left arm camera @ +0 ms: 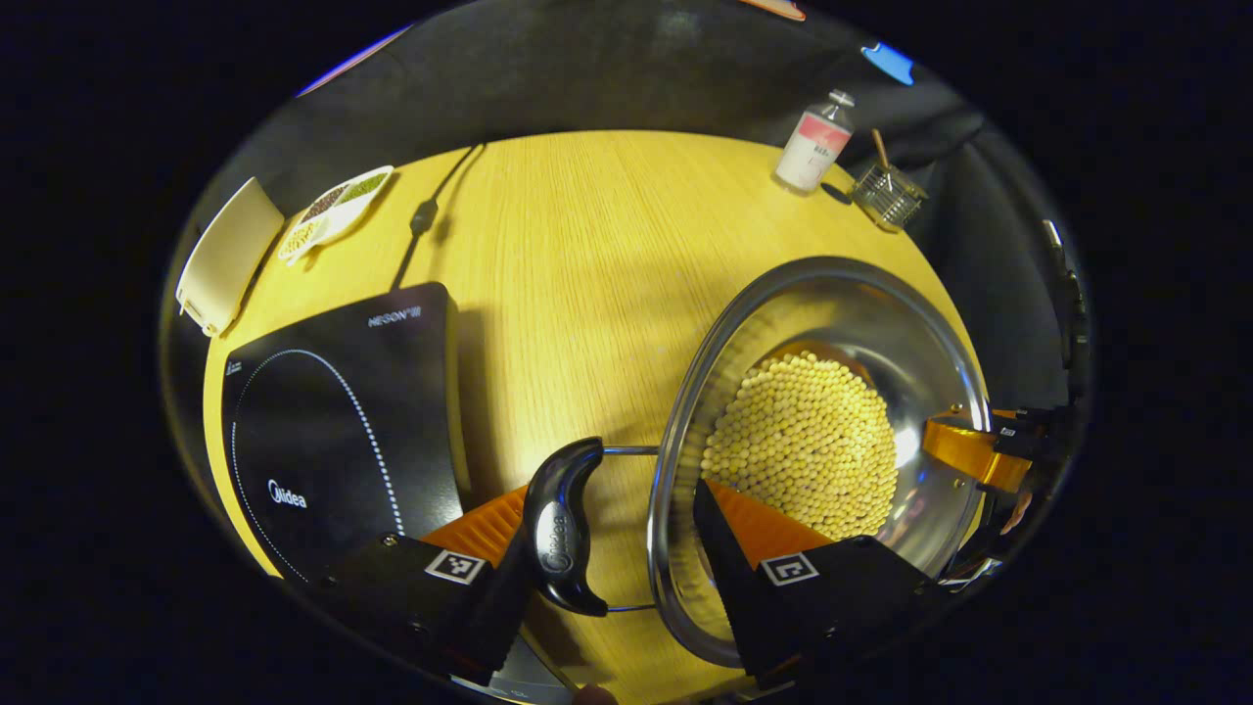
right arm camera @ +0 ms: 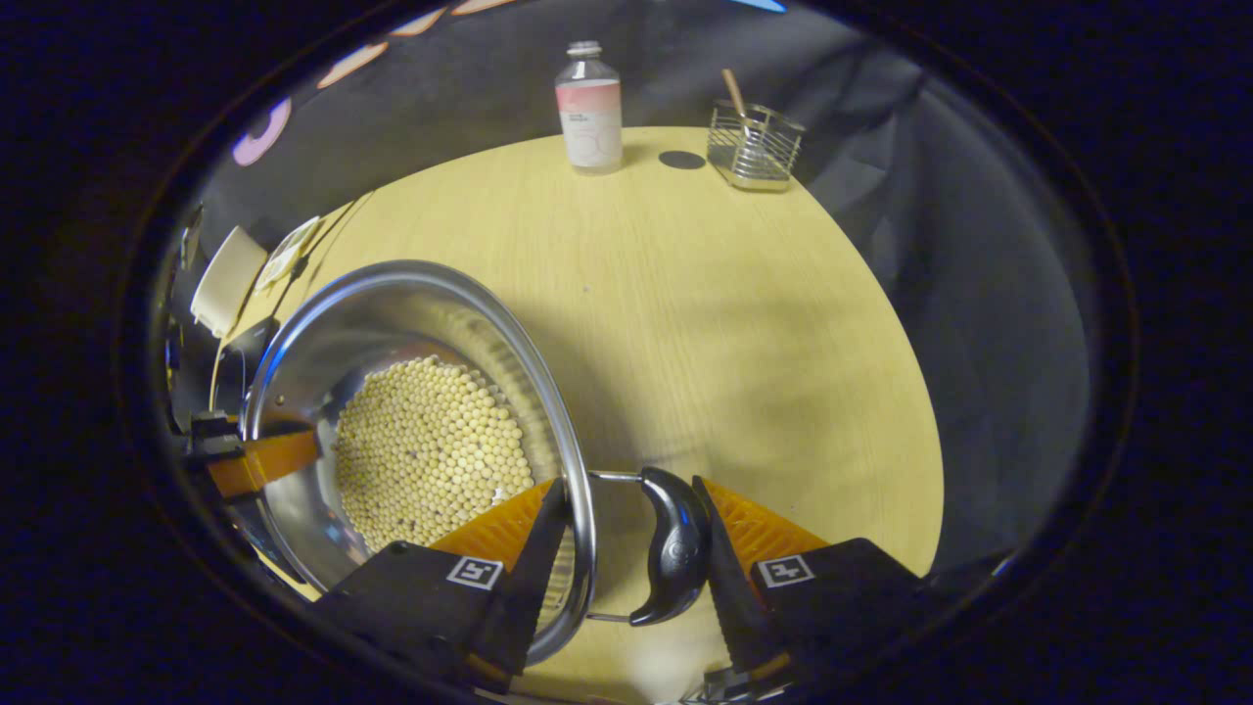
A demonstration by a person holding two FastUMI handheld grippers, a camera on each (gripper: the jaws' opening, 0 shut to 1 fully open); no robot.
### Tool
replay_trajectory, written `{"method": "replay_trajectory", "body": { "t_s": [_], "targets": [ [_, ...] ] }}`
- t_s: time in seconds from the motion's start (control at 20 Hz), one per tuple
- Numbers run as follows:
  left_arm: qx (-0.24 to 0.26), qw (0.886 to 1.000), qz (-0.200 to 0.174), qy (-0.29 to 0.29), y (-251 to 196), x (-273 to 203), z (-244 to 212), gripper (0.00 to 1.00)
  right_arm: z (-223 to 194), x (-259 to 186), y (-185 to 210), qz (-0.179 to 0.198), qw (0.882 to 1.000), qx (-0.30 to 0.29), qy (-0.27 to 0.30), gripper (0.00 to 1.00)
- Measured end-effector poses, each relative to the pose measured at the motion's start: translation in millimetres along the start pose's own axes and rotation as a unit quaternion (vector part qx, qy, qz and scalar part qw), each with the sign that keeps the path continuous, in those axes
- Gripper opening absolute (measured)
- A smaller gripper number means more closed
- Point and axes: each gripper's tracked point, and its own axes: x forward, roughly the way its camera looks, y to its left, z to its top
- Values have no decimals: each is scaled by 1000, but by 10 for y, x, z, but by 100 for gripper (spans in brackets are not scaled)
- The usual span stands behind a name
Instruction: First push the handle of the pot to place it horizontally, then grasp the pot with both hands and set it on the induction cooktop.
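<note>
Left claw [left arm camera: 626, 534] half open, straddling the pot's [left arm camera: 832, 323] left handle [left arm camera: 561, 524] and rim (beans inside). Right claw [right arm camera: 626, 534] likewise spans the right handle [right arm camera: 675, 548]; pressing contact unclear.

Bottle [right arm camera: 589, 108], wire basket [right arm camera: 754, 147], divided dish [left arm camera: 335, 211] on table [right arm camera: 705, 323].

Pot [left arm camera: 920, 323] sitting on the table [left arm camera: 578, 255], beans [left arm camera: 803, 441] lying inside it; induction cooktop [left arm camera: 333, 411] lying left of the pot in the left gripper view; bottle [left arm camera: 812, 147] and wire basket [left arm camera: 886, 196] standing at the far edge behind the pot
</note>
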Motion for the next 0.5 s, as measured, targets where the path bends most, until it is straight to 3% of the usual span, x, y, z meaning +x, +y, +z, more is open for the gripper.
{"method": "replay_trajectory", "body": {
  "t_s": [0.2, 0.3, 0.35, 0.5],
  "targets": [
    [-12, 1000, -2, -2, 43, 5, 20, 86, 8, -10, -3, 19, 1000, 22, 3, 67],
    [-11, 1000, -1, -1, 61, 6, 21, 77, 6, -27, 17, 29, 999, 29, 5, 66],
    [-12, 1000, -1, -4, 64, -3, 32, 75, 9, -57, 28, 35, 999, 29, 7, 55],
    [-26, 1000, -11, -5, 55, -39, 23, 73, 40, -90, 16, 38, 999, 32, 8, 54]
  ]
}}
